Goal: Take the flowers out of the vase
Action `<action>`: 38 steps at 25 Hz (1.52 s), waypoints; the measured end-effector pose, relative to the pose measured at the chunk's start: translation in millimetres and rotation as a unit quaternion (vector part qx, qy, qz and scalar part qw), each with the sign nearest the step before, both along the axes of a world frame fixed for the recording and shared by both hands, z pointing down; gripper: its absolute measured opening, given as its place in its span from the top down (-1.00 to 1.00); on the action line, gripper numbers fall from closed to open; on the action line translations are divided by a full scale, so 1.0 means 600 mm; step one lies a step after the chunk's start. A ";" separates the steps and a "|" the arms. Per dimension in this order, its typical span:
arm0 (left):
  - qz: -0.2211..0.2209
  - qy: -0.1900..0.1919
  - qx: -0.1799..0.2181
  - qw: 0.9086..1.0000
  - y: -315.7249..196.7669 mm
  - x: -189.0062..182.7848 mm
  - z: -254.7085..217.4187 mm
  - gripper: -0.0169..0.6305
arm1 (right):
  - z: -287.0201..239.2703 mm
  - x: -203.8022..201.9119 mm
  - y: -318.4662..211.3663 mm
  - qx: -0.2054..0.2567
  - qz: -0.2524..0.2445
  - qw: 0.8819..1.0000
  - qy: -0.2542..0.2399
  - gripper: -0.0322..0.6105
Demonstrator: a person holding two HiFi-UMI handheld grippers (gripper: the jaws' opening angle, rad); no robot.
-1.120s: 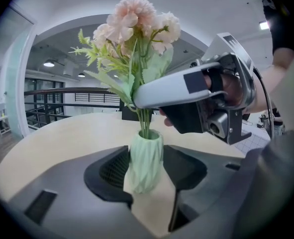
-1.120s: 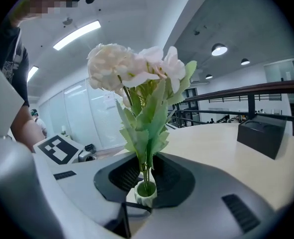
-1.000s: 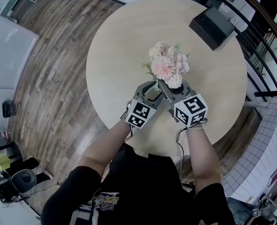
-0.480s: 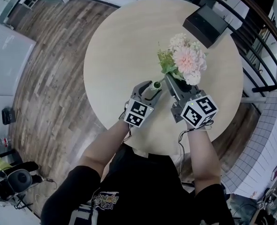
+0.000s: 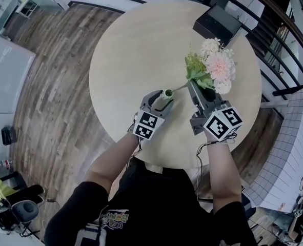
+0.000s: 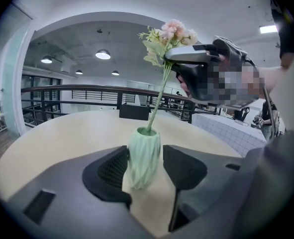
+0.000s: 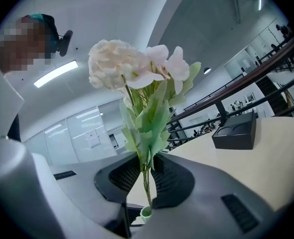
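Now the fingers point(image 7: 174, 181) of the right gripper point(image 5: 192, 84) pinch the flowers point(image 5: 218, 65) by the stems, their ends in the green vase point(image 5: 167, 93) squeezed on the counter point(image 5: 130, 50) by the fingers point(image 6: 110, 171) of the left gripper point(image 5: 161, 100), so a crooked pull could tip it.

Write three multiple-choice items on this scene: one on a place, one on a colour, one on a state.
1. Where is the black box?
A. Near the far edge of the round table
B. On the floor
C. Between a gripper's jaws

2. What colour is the vase?
A. Red
B. Pale green
C. Black

3. What is the state of the right hand-held gripper?
A. Open and empty
B. Shut on the box
C. Shut on the stems of the flowers

Answers:
1 A, the head view shows it on the tabletop beyond the flowers.
2 B, the left gripper view shows it pale green.
3 C, its jaws pinch the green stems.
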State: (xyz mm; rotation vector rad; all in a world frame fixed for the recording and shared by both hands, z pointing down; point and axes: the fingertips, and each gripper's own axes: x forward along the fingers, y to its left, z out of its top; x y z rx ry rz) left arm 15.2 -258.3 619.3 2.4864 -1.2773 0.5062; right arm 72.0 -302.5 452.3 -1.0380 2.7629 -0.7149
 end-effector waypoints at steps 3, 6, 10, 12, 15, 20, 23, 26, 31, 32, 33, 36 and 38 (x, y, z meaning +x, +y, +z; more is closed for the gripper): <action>0.014 -0.006 -0.001 1.000 -0.005 0.000 -0.004 0.27 | -0.008 -0.003 0.003 -0.003 0.004 1.000 -0.014 0.68; 0.013 -0.008 0.005 1.000 0.000 -0.010 -0.008 0.27 | -0.017 -0.002 0.007 -0.002 0.010 1.000 -0.025 0.68; 0.015 -0.014 0.014 1.000 0.027 -0.023 -0.012 0.27 | -0.025 0.006 0.019 -0.004 0.022 0.999 -0.040 0.68; 0.006 -0.005 0.015 1.000 0.028 -0.029 -0.021 0.27 | -0.029 0.018 0.010 -0.009 0.031 0.998 -0.051 0.68; -0.013 0.010 0.018 1.000 0.032 -0.046 -0.037 0.27 | -0.036 0.036 0.001 -0.017 0.046 0.997 -0.068 0.68; -0.047 0.037 0.023 0.998 0.045 -0.099 -0.070 0.27 | -0.046 0.046 0.001 -0.021 0.064 0.994 -0.084 0.68; -0.075 0.069 0.016 0.995 0.048 -0.130 -0.089 0.28 | -0.049 0.059 0.004 -0.024 0.076 0.993 -0.091 0.68; -0.098 0.100 0.007 0.990 0.051 -0.156 -0.113 0.54 | -0.049 0.070 0.010 -0.028 0.088 0.991 -0.094 0.68; -0.085 0.109 0.006 0.990 0.064 -0.171 -0.148 0.92 | -0.041 0.080 0.031 -0.044 0.108 0.988 -0.104 0.68; -0.080 0.112 0.004 0.990 0.067 -0.172 -0.155 0.92 | -0.039 0.081 0.036 -0.047 0.112 0.987 -0.105 0.68; -0.078 0.113 0.002 0.991 0.071 -0.173 -0.161 0.93 | -0.038 0.081 0.041 -0.049 0.115 0.987 -0.105 0.68; -0.074 0.110 -0.007 0.991 0.084 -0.181 -0.175 0.93 | -0.034 0.081 0.062 -0.052 0.124 0.986 -0.102 0.68; -0.069 0.114 -0.008 0.991 0.093 -0.186 -0.187 0.93 | -0.031 0.080 0.077 -0.052 0.129 0.985 -0.100 0.68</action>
